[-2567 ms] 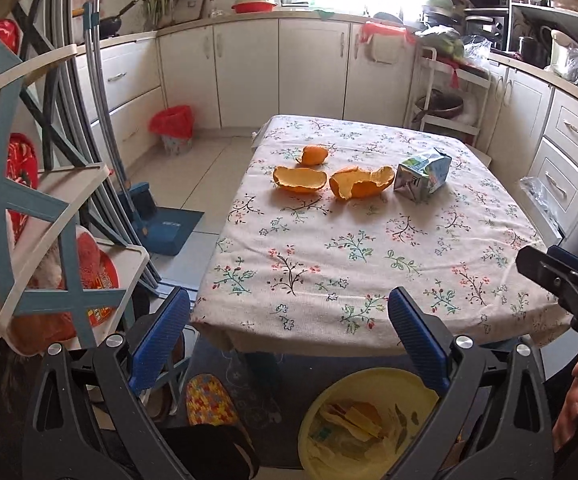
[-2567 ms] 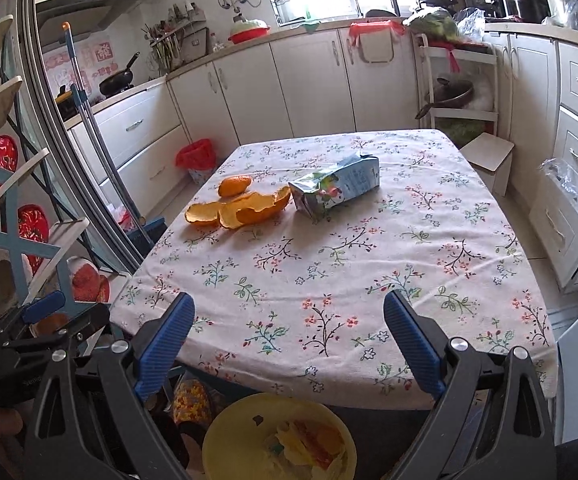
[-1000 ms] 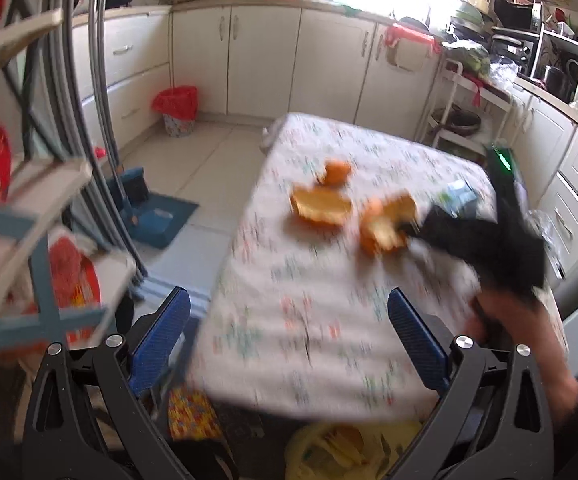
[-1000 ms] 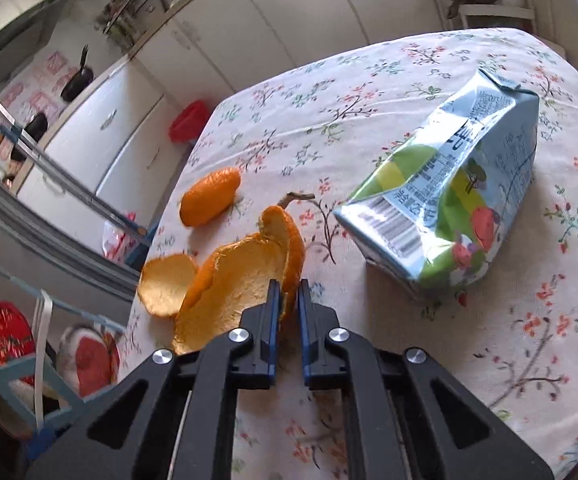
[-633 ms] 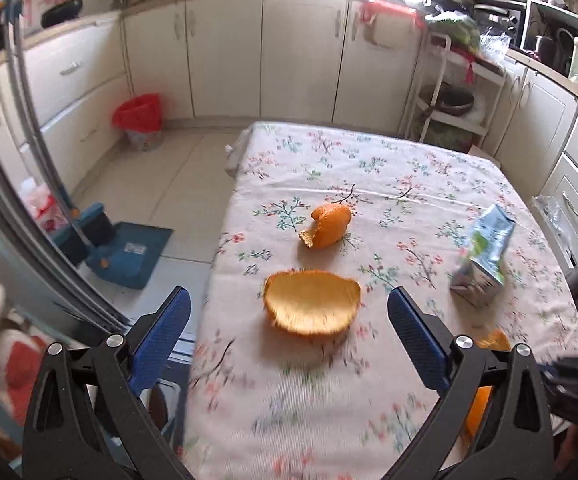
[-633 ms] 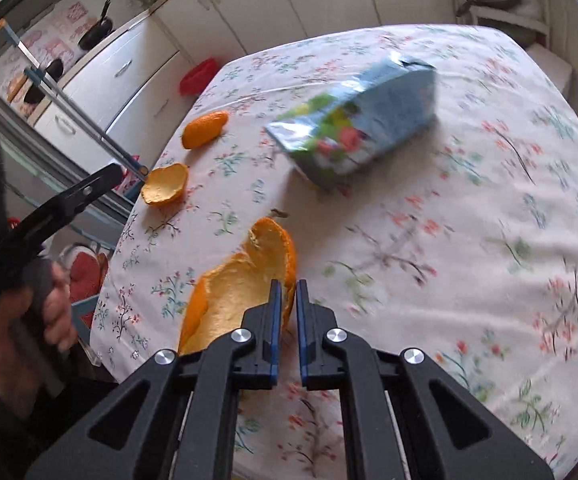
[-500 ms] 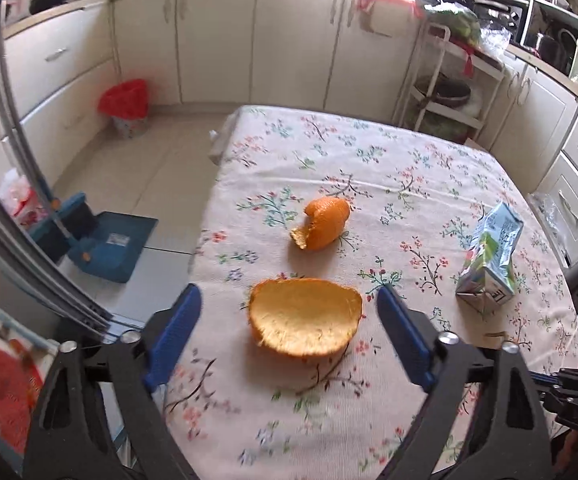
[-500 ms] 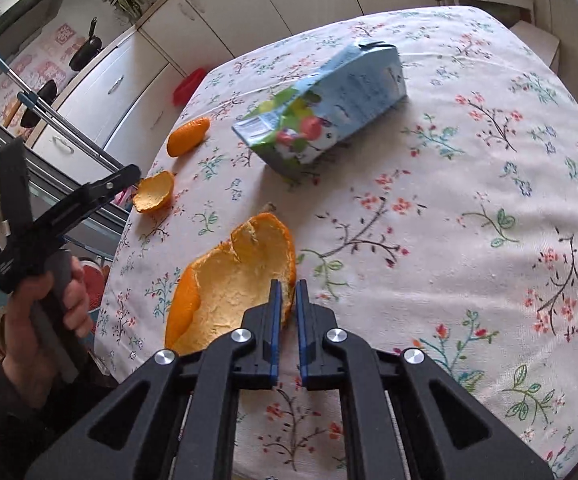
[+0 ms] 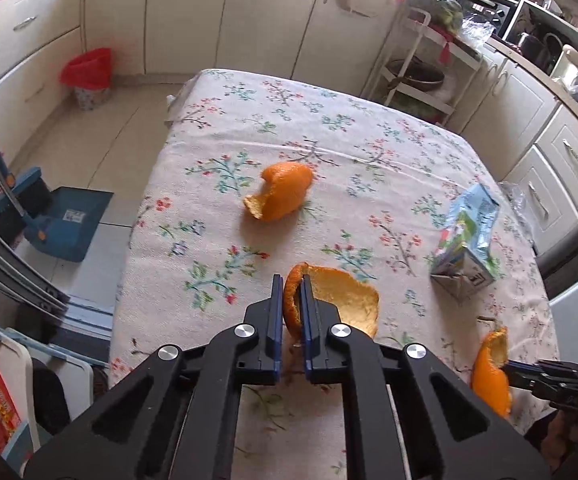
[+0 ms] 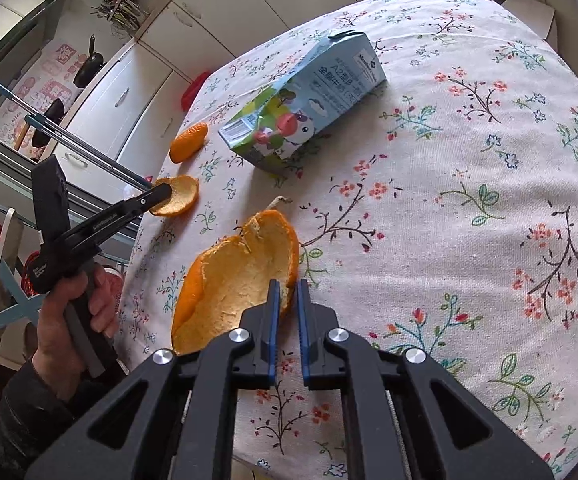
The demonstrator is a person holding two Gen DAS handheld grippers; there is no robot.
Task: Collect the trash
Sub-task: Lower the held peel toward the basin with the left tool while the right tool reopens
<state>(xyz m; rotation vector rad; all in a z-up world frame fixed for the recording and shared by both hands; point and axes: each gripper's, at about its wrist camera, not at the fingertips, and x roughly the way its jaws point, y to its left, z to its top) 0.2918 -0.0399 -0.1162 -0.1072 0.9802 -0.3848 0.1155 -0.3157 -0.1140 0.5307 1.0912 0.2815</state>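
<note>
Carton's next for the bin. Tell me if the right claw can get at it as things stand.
Probably not yet. The way to the carton lies open across the cloth, but the right claw is shut on the big peel. It would need to drop that first.

Both views are taken from fisheye cameras mounted behind the fingers, aimed steeply down and forward along them, close above the floral-clothed counter (image 9: 217, 248). The left view is directed across the counter toward the cream kitchen cabinets (image 9: 193, 12); the right view is angled leftward. Shared by both are the blue-and-green milk carton (image 9: 467, 246) (image 10: 305, 108), the small curled orange peel (image 9: 283, 196) (image 10: 188, 142), and each opposite black hand-held gripper (image 9: 507, 368) (image 10: 167, 192).
</note>
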